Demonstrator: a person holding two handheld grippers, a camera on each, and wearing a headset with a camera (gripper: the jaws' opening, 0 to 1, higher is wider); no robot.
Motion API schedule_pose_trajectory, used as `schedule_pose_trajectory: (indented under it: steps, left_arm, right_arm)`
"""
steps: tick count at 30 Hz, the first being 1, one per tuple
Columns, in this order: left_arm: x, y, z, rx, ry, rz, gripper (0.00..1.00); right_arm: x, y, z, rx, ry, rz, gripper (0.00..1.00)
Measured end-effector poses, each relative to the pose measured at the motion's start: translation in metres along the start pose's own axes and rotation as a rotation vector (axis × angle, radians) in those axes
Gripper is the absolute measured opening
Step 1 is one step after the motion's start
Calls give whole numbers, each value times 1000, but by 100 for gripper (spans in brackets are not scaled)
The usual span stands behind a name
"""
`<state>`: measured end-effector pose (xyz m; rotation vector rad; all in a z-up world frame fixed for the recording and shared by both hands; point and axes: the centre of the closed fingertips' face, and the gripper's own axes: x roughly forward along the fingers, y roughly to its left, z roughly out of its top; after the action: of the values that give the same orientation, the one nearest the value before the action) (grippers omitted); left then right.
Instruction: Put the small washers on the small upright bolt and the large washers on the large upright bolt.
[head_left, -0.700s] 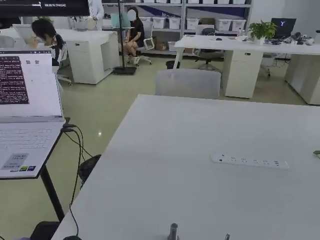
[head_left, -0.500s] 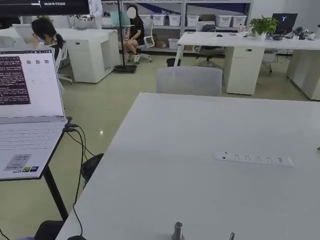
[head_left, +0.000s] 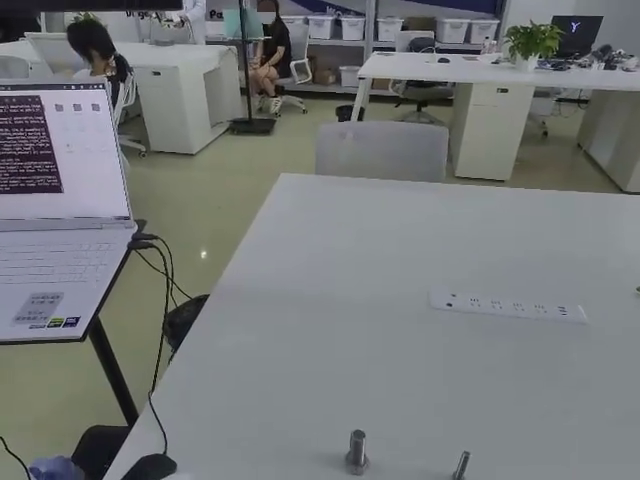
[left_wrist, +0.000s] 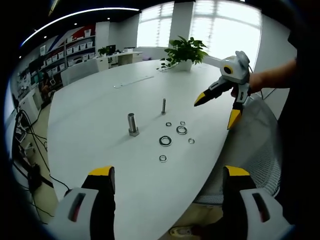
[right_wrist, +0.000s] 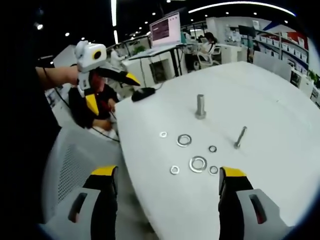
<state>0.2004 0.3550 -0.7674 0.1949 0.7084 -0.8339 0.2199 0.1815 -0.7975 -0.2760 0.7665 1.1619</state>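
Observation:
On the white table (head_left: 420, 240) the large upright bolt (head_left: 356, 452) (left_wrist: 132, 124) (right_wrist: 200, 106) and the thin small bolt (head_left: 460, 466) (left_wrist: 163, 105) (right_wrist: 240, 137) stand near the front edge. Beside them lie two large washers (left_wrist: 165, 141) (right_wrist: 198, 163) and several small washers (left_wrist: 163, 158) (right_wrist: 174, 170). My left gripper (left_wrist: 169, 172) (right_wrist: 114, 94) is open and empty, held off the table's edge, short of the washers. My right gripper (right_wrist: 168, 172) (left_wrist: 216, 111) is also open and empty, off the edge on the other side.
A white power strip (head_left: 508, 306) lies farther back on the table, and a potted plant (left_wrist: 186, 50) stands at one end. A laptop (head_left: 50, 200) sits on a stand to the left. A grey mesh chair (right_wrist: 75, 165) is below the grippers. People sit at distant desks.
The head camera has tipped down, so both bolts show more fully at the bottom of the head view. Nothing on the table has moved.

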Motion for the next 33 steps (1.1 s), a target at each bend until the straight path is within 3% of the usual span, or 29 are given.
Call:
schedule_pose_trajectory:
  steps: [15,20,33]
  left_arm:
    - [4,-5,-2,6,3,-12,89]
    - [5,-5,-3,18,14,-13,88]
    - [4,-7,-6,33,27,-27,85]
  right_arm:
    - [10,-11,-5,-137,100,-9,68]
    - [15,-11,-12,-207,165,11,59]
    - [34,-7,-15,-301,248,55,46]
